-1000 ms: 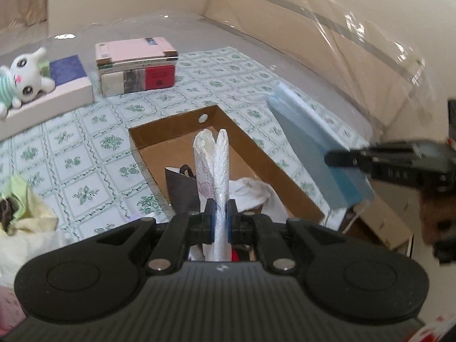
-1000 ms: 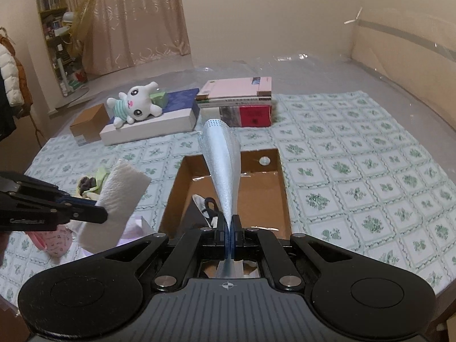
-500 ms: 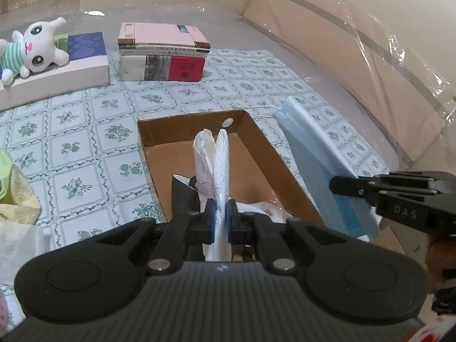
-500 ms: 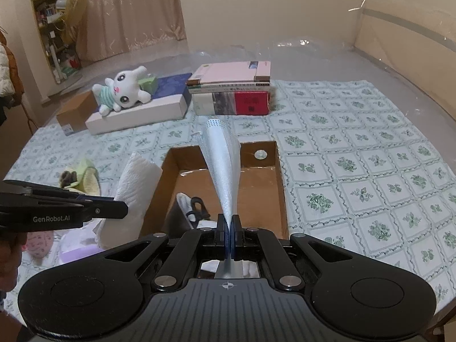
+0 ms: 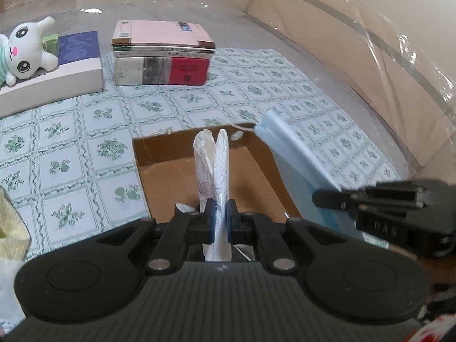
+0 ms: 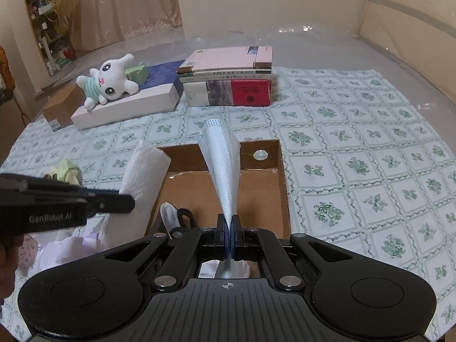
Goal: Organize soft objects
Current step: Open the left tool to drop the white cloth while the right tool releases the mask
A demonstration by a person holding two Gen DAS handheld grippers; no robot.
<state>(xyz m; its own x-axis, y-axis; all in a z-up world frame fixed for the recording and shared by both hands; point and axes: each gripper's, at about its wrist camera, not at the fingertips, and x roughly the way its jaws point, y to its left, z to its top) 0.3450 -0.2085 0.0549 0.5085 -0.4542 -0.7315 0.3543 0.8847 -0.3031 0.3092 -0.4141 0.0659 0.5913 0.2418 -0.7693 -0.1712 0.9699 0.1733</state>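
My left gripper [image 5: 220, 218] is shut on a folded white tissue [image 5: 212, 165] and holds it upright over the open cardboard box [image 5: 171, 176]. My right gripper [image 6: 229, 235] is shut on a light blue face mask [image 6: 223, 168], held over the same box [image 6: 282, 182]. In the left wrist view the mask [image 5: 296, 156] and right gripper [image 5: 327, 199] hang over the box's right wall. In the right wrist view the tissue [image 6: 139, 176] and left gripper [image 6: 125, 201] are at the box's left wall. White cloth and a black item [image 6: 176, 216] lie inside the box.
A plush bunny [image 6: 108, 84] lies on a white flat box [image 6: 128, 105] at the back left. A stack of books [image 6: 228, 82] stands behind the cardboard box. Yellow-green cloth [image 6: 65, 169] and pale soft items [image 6: 71, 248] lie left of the box on the patterned tablecloth [image 6: 356, 171].
Both grippers have moved forward over the cardboard box with their items still held. The books and plush now appear closer.
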